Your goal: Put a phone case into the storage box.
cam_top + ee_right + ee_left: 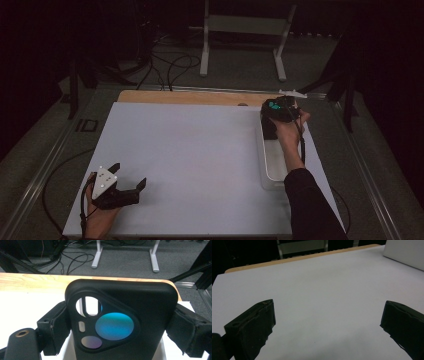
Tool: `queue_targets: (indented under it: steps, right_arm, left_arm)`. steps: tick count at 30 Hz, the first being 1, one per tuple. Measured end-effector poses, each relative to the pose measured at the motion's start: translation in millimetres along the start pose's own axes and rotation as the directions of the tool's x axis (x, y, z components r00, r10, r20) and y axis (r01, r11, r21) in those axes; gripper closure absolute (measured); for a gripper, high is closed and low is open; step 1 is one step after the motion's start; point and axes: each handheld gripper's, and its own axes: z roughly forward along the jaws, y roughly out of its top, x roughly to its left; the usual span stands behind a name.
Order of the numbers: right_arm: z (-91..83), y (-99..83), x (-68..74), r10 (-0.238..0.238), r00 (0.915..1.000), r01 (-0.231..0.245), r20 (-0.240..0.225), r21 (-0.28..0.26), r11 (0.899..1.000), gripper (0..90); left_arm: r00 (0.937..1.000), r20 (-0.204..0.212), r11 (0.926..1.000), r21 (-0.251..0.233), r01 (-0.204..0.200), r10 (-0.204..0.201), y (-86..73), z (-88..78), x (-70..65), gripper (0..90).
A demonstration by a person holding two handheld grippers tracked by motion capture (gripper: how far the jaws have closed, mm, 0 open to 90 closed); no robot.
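Right gripper [120, 322]: clamped on the sides of a black phone [140, 305], held upright at the far right of the table, above a white tray [267, 165].
Left gripper [131, 176]: jaws spread wide, nothing held, rested on the white mat [200, 150] near its front-left corner.

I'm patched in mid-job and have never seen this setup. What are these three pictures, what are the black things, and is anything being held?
No robot here: a person holds a hand-worked two-jaw gripper in each hand. The high view looks down on the white table from the person's side. There the left gripper rests near the front left corner, jaws apart; the left gripper view looks along those jaws at bare tabletop. The right gripper is at the far right, above a white tray. Its own view shows its jaws closed on the sides of a black phone, seen from the back with its camera lenses facing us.
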Motion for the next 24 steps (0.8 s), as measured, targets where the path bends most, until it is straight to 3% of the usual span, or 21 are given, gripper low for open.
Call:
queue_targets:
  steps: [4,7,14,24]
  right_arm:
    - [2.2,0.0,-0.4,-0.012,0.9999,0.012,-0.012,-0.002,1.0,13.0]
    - [4.8,0.4,-1.3,-0.035,0.9977,0.036,-0.058,0.022,0.999,9.1]
    - [5.5,0.1,-4.7,-0.011,0.9973,0.013,-0.073,0.037,0.999,7.8]
    - [-1.5,4.2,-8.1,-0.022,0.9974,0.023,-0.068,0.007,1.0,7.8]
  left_arm:
    - [1.0,0.0,1.0,0.001,-0.002,0.002,-0.1,0.0,0.3,0.0]
    - [1.0,0.0,1.0,0.0,0.001,-0.001,-0.3,0.0,0.6,0.0]
    - [1.0,0.003,1.0,0.003,0.001,-0.001,-0.3,0.6,0.0,0.0]
    - [1.0,0.004,1.0,0.008,-0.001,0.001,-0.3,1.2,-0.6,0.0]
